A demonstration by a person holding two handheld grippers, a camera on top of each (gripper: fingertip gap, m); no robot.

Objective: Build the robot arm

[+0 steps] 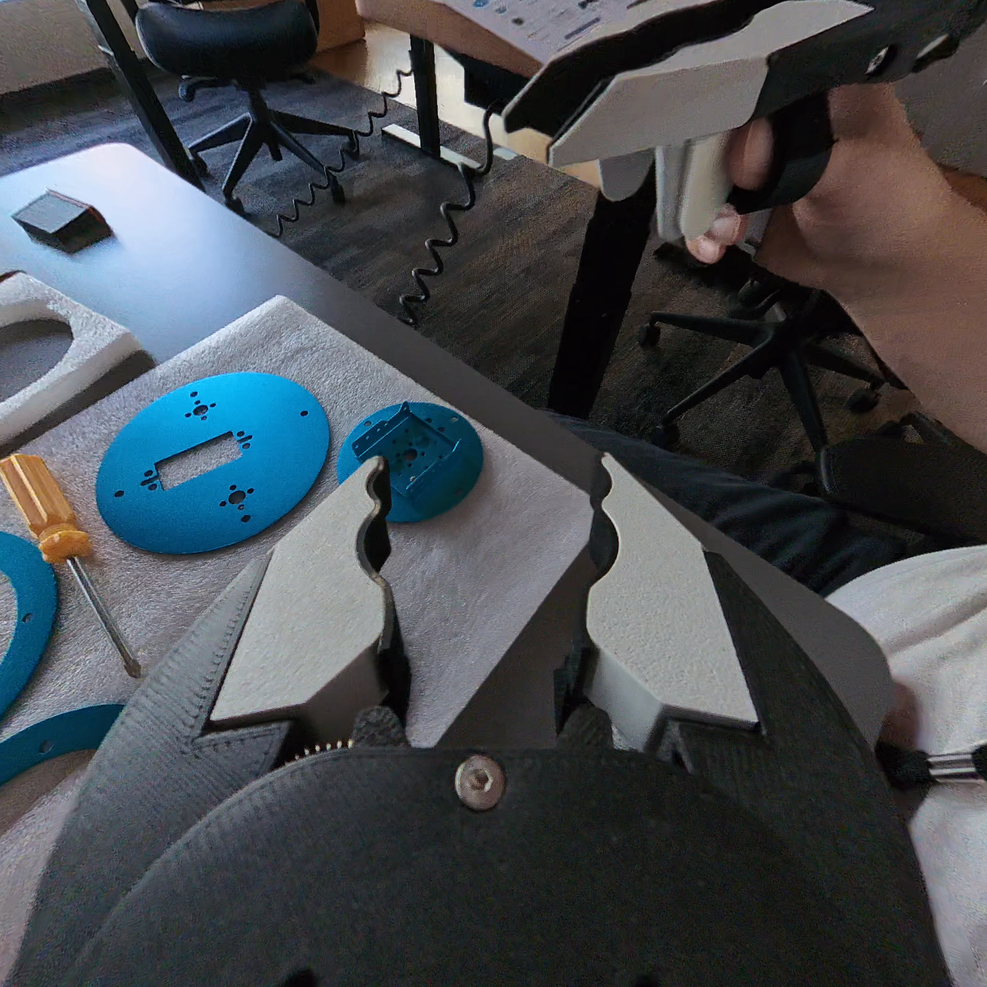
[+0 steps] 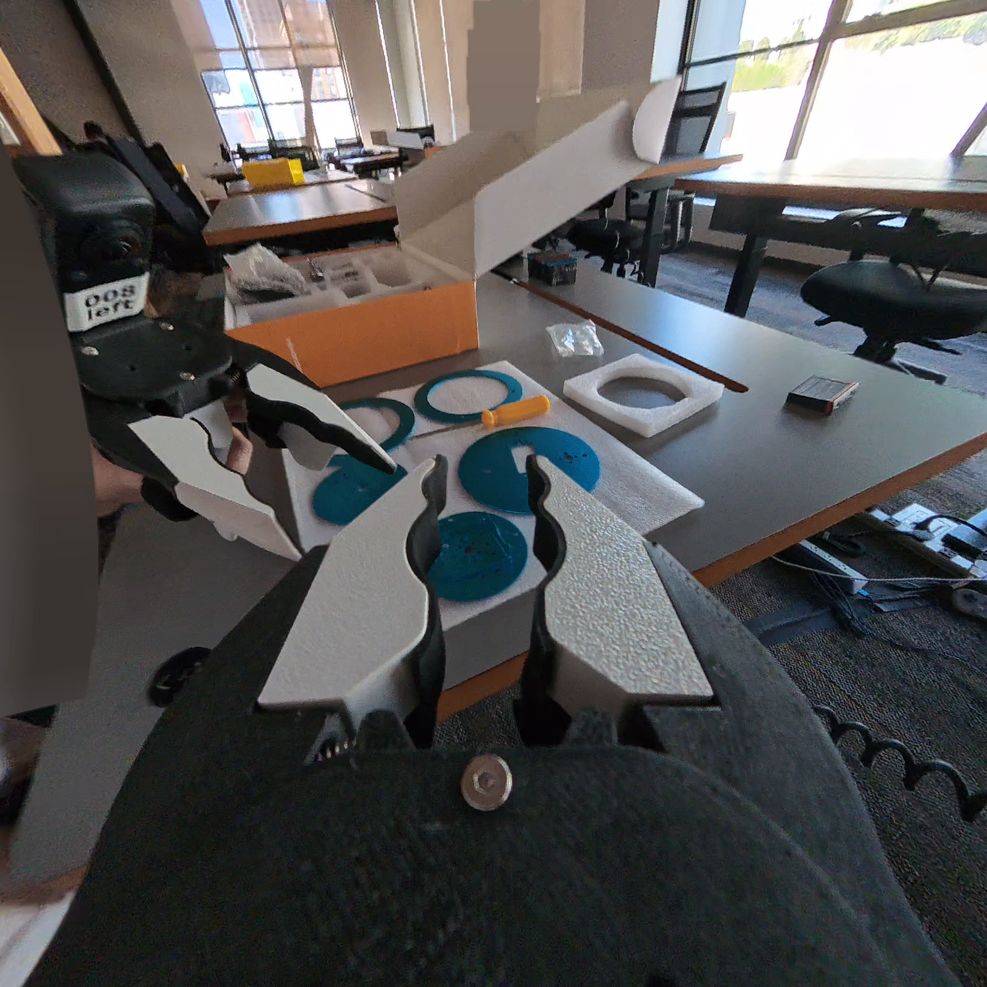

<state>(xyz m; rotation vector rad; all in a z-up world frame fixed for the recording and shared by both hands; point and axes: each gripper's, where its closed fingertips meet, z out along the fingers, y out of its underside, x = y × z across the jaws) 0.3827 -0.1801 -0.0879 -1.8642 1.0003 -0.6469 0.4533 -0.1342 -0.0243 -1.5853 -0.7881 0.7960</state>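
Blue round plates lie spread on a white foam sheet [image 2: 657,496] atop the dark table [image 2: 801,454], the large slotted disc [image 1: 213,459] beside the small bracket-topped disc [image 1: 427,454] and an orange-handled screwdriver [image 1: 48,507]. Left gripper [image 1: 488,480] and right gripper [image 2: 483,470] hover above the small disc, fingers apart, holding nothing.

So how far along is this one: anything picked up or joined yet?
Done: orange box open, blue plates laid out on white foam sheet beside the yellow screwdriver. In hand: nothing; left gripper and right gripper are open above the small blue disc with bracket. Left: the plates lie separate, unjoined.
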